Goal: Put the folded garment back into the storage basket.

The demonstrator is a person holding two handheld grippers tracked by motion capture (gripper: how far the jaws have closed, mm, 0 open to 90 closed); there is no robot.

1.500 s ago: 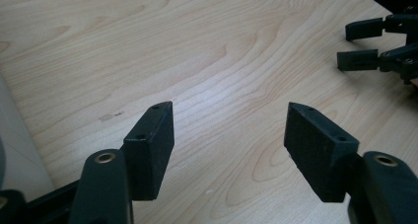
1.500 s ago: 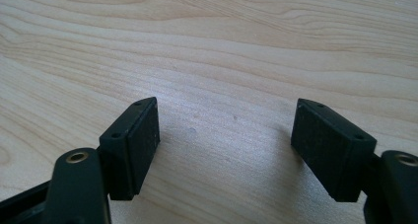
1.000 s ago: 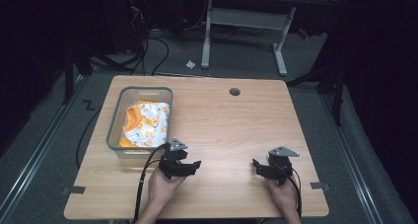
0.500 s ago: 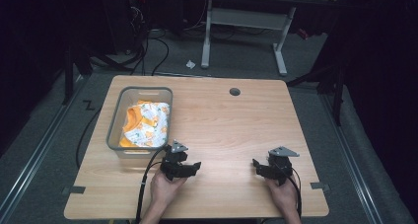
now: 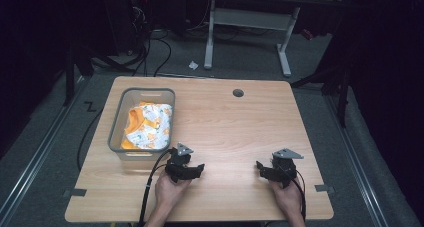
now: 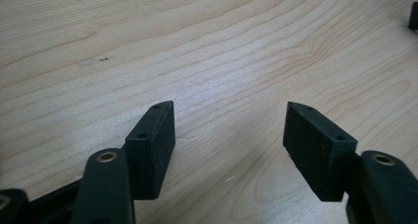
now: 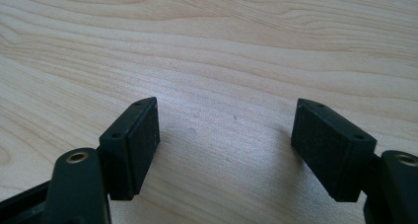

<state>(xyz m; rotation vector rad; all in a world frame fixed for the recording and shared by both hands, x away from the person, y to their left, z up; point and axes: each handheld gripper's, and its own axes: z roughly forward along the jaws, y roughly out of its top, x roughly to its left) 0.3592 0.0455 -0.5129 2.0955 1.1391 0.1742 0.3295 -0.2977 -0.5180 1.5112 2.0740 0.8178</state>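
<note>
where it fills the grey bin, crumpled orange-and-white patterned cloth

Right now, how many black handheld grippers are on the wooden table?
2. The left black handheld gripper sits near the front edge, just beside the grey plastic bin of orange-and-white cloth. The right black handheld gripper sits near the front right. Both have open jaws.

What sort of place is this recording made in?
Probably a lab or workshop: a wooden table with a grey bin of cloth, cables across the floor, and another desk frame behind.
</note>
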